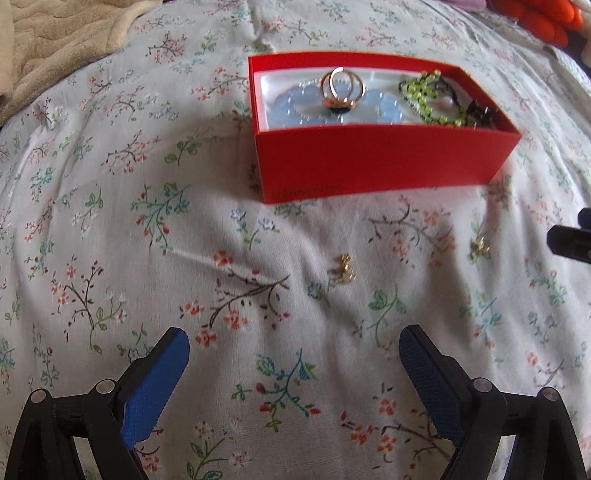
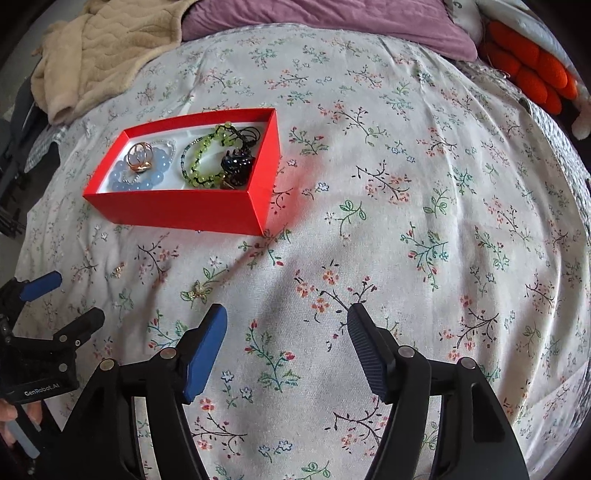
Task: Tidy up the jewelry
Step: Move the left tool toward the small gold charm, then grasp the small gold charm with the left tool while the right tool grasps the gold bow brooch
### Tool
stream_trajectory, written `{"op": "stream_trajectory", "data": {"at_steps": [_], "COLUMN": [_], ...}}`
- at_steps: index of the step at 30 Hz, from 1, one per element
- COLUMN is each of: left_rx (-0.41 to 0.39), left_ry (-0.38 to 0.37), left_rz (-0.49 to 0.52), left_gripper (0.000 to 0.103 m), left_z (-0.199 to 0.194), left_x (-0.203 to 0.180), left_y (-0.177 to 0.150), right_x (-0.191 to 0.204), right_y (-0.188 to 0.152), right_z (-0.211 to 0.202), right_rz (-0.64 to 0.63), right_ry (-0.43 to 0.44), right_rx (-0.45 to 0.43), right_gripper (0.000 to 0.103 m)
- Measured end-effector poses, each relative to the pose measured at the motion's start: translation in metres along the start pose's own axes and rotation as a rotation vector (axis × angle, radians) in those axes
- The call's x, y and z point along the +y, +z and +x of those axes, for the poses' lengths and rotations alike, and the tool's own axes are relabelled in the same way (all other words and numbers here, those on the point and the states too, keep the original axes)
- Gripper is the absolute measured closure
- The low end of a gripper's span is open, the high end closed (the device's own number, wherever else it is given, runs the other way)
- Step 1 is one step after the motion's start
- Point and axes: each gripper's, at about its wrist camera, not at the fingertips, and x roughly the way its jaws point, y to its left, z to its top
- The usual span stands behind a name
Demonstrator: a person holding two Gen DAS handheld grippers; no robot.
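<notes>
A red box (image 1: 384,162) (image 2: 177,210) sits on the floral sheet. It holds gold rings (image 1: 341,88) (image 2: 138,157), a pale blue bead bracelet (image 1: 295,107) (image 2: 118,177), a green bead bracelet (image 1: 428,96) (image 2: 201,162) and a dark piece (image 2: 236,166). Two small gold earrings lie loose in front of the box, one (image 1: 343,269) (image 2: 119,271) ahead of my left gripper (image 1: 293,343) (image 2: 66,301) and the other (image 1: 480,247) (image 2: 199,291) just left of my right gripper (image 2: 286,317). Both grippers point down at the sheet, open, with nothing between their blue pads.
A beige blanket (image 2: 96,51) lies at the far left, a purple quilt (image 2: 332,18) along the back and an orange plush thing (image 2: 528,70) at the far right. The floral sheet (image 2: 424,221) spreads out to the right of the box.
</notes>
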Motion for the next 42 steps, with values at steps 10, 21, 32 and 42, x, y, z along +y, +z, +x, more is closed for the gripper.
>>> {"op": "stream_trajectory", "data": {"at_steps": [10,21,32,42], "left_rx": [-0.014,-0.165,-0.164,-0.136], "left_ry": [0.026,-0.065,-0.090,-0.101], "left_rz": [0.066,0.096,0.117,0.088], "left_gripper": [0.009,0.052,0.097,0.098], "left_z": [0.014,0.016,0.021,0.013], "left_x": [-0.004,-0.015,-0.027,-0.022], "left_y": [-0.013,-0.001,0.002,0.004], "right_x": [0.002,-0.001,0.000,0.000], "right_y": [-0.013,-0.013,-0.013,-0.011], "right_z": [0.013,0.017,0.017,0.016], "right_rz": [-0.048,-0.050,-0.053,-0.046], "right_ry": [-0.065,-0.070,-0.066,-0.060], "right_rx": [0.062,0.072,0.076,0.066], "right_gripper": [0.032,0.032,0.032,0.032]}}
